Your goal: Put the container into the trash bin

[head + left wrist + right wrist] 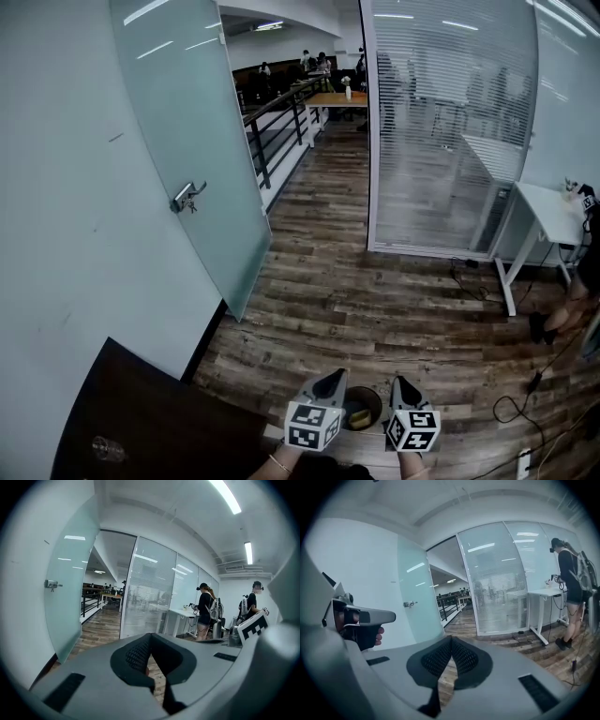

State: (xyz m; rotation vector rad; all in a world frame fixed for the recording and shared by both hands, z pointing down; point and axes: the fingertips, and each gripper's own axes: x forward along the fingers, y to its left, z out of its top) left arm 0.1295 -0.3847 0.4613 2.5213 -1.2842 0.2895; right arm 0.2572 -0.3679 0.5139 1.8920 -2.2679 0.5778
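Low in the head view, a round dark trash bin (362, 410) stands on the wood floor, and a yellowish container (358, 418) lies inside it. My left gripper (332, 379) and right gripper (403, 384) hang side by side above the bin, one on each side of it. Both point forward. In the left gripper view the left gripper (150, 638) has its jaws closed together with nothing between them. The right gripper (451, 640) looks the same in the right gripper view, shut and holding nothing. A hand holds the left gripper (361, 618) at that view's left edge.
A dark table (159, 422) with a clear glass (106, 449) on it is at the lower left. A frosted glass door (197, 150) stands ajar ahead on the left. At the right are a white desk (548, 214), floor cables (511, 408) and a person (572, 583).
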